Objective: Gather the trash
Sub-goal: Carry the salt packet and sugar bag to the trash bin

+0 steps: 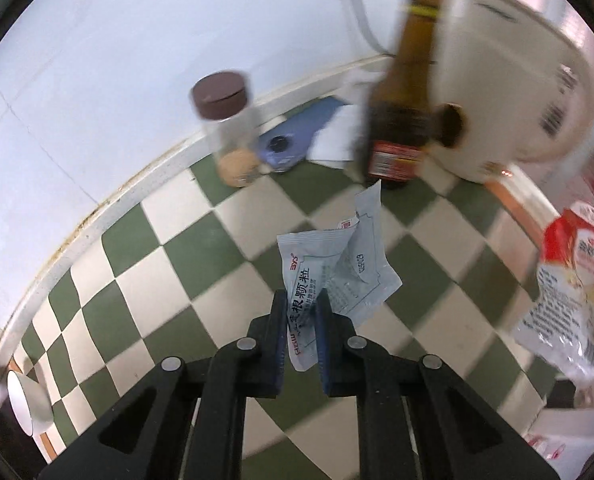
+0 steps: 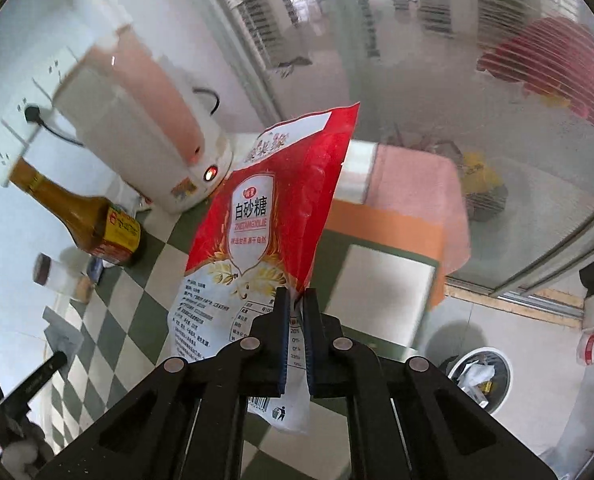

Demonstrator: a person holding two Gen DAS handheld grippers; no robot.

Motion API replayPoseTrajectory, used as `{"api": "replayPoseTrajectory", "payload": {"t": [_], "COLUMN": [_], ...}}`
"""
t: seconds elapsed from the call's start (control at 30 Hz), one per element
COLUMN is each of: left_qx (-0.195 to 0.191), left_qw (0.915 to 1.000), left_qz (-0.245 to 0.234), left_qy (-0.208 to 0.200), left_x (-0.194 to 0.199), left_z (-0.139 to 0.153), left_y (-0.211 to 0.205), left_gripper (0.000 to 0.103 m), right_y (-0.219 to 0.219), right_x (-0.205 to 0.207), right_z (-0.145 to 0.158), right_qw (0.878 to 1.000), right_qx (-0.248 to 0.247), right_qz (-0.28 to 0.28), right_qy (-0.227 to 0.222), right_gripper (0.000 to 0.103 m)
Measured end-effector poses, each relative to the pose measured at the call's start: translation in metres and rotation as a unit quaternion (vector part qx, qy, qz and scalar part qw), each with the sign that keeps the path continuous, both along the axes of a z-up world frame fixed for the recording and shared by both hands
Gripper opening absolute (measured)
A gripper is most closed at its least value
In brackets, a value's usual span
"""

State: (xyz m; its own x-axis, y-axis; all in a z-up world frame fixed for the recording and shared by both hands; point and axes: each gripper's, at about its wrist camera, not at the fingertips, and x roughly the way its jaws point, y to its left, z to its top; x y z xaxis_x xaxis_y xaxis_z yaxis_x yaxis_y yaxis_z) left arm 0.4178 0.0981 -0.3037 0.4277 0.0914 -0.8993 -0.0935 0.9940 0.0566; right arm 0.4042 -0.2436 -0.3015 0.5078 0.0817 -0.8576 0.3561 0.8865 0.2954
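My left gripper (image 1: pixel 302 300) is shut on a crumpled pale blue sachet (image 1: pixel 337 268) with Chinese print, held up above the green and cream chequered tabletop (image 1: pixel 177 264). My right gripper (image 2: pixel 296 294) is shut on the lower edge of an empty red and white sugar bag (image 2: pixel 265 216), which stands up between the pads. The same sugar bag (image 1: pixel 569 280) shows at the right edge of the left wrist view. A white waste bin (image 2: pixel 482 376) with scraps inside sits on the floor at the lower right.
A brown sauce bottle (image 1: pixel 401 120) (image 2: pixel 85 220), a clear jar with a brown lid (image 1: pixel 227 128) and a white rice cooker (image 1: pixel 509 80) (image 2: pixel 153 136) stand along the white wall. A blue object (image 1: pixel 297 136) lies behind them. A glass partition (image 2: pixel 457 80) rises to the right.
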Motion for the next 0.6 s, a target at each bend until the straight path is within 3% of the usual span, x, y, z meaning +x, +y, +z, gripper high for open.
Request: {"api": "replayPoseTrajectory", "payload": {"t": [0.2, 0.37, 0.5, 0.6], "left_qx": [-0.006, -0.019, -0.034, -0.046], "left_qw": [0.9976, 0.9881, 0.972, 0.952], "left_qz": [-0.069, -0.151, -0.228, -0.29], "left_qy": [0.005, 0.022, 0.046, 0.089], "left_x": [-0.012, -0.041, -0.075, -0.109], "left_z": [0.007, -0.001, -0.019, -0.055], "left_y": [-0.081, -0.181, -0.272, -0.345], "left_gripper": [0.01, 0.01, 0.01, 0.01], "right_y": [-0.058, -0.13, -0.193, -0.238], "right_x": [-0.059, -0.137, -0.215, -0.281], "right_z": [0.018, 0.016, -0.01, -0.056], "right_qw": [0.999, 0.995, 0.987, 0.976], "right_qx": [0.001, -0.011, -0.016, -0.001], "right_qz": [-0.038, -0.099, -0.159, -0.206], "right_qy": [-0.016, -0.009, 0.024, 0.069], "right_gripper": [0.007, 0.007, 0.006, 0.007]}}
